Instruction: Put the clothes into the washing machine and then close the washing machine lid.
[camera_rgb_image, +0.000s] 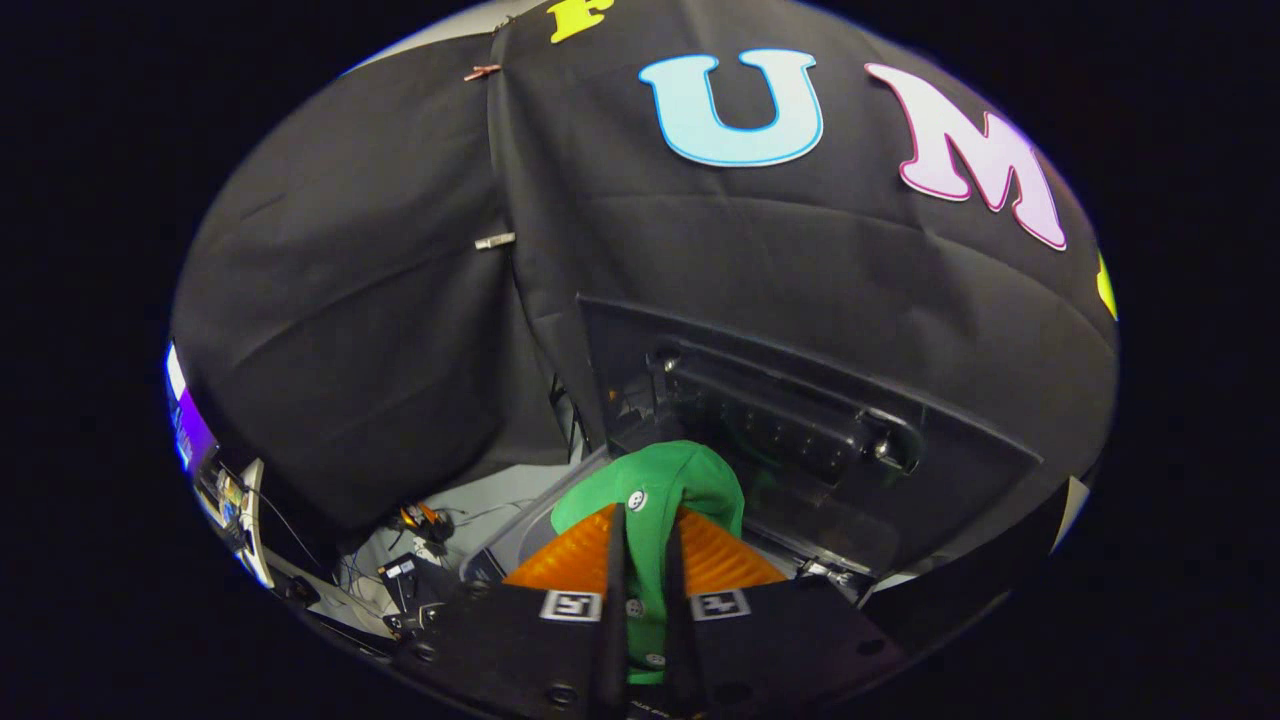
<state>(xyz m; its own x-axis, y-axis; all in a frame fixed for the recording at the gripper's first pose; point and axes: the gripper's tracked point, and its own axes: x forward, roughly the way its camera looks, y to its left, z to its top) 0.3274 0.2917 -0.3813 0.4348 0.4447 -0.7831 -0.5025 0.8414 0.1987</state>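
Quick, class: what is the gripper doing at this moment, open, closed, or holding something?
Gripper: closed on the green garment, pinched between both fingers, in front of the open washing machine lid.

Green garment (660, 490) partly behind fingers (612, 580)

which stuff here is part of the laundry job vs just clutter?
Job:
- green garment, pinched between the fingers of the gripper
- washing machine, just beyond them
- raised lid

Clutter:
- cables and small gear on the floor beside the machine
- clips on the cloth wall
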